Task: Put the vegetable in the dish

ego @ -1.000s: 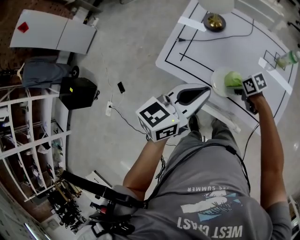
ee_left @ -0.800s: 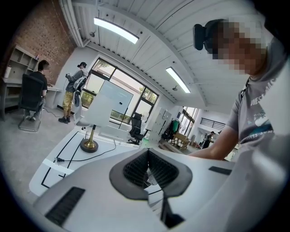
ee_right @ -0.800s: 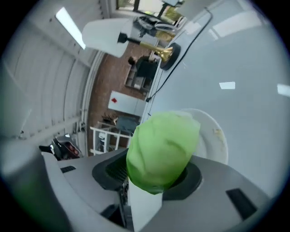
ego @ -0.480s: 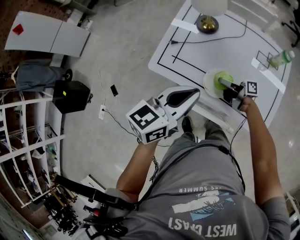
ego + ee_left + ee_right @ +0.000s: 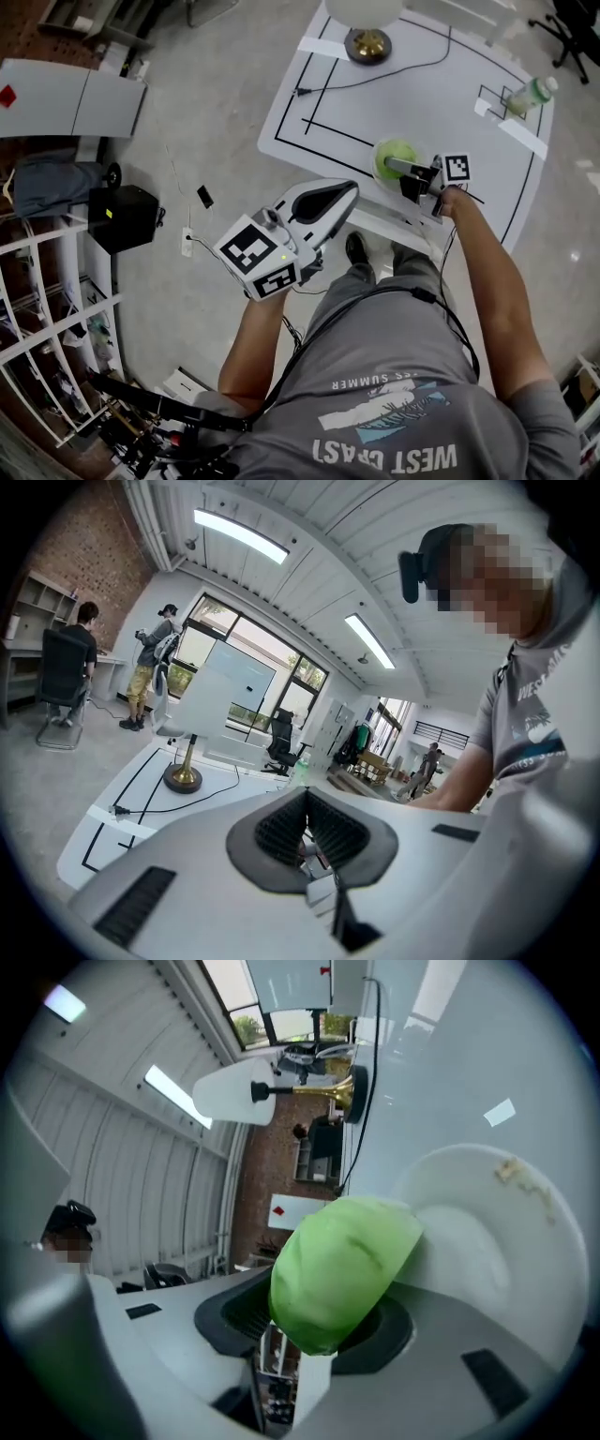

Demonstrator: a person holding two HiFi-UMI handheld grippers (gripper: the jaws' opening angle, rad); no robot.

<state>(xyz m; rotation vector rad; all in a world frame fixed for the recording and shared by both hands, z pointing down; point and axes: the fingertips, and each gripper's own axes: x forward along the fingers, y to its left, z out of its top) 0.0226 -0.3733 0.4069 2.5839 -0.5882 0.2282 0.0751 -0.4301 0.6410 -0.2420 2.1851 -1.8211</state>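
Observation:
A pale green leafy vegetable (image 5: 342,1265) sits between the jaws of my right gripper (image 5: 319,1321), which is shut on it. These jaws have just been closing round the vegetable. Just beyond it is the white dish (image 5: 511,1241), with a few crumbs on its inside. In the head view the vegetable (image 5: 395,153) shows over the dish (image 5: 378,161) near the table's front edge, with the right gripper (image 5: 401,167) reaching in from the right. My left gripper (image 5: 345,192) hangs off the table over the floor, its jaws shut with nothing between them (image 5: 305,801).
On the white table (image 5: 441,84), marked with black lines, stand a lamp with a brass base (image 5: 368,42) and its cable, and a clear bottle (image 5: 525,96) at the far right. A black box (image 5: 122,216) and shelving are on the floor at left.
The right gripper has turned from pointing down to lying about level and has closed on the vegetable at the dish. The left gripper has kept its pose.

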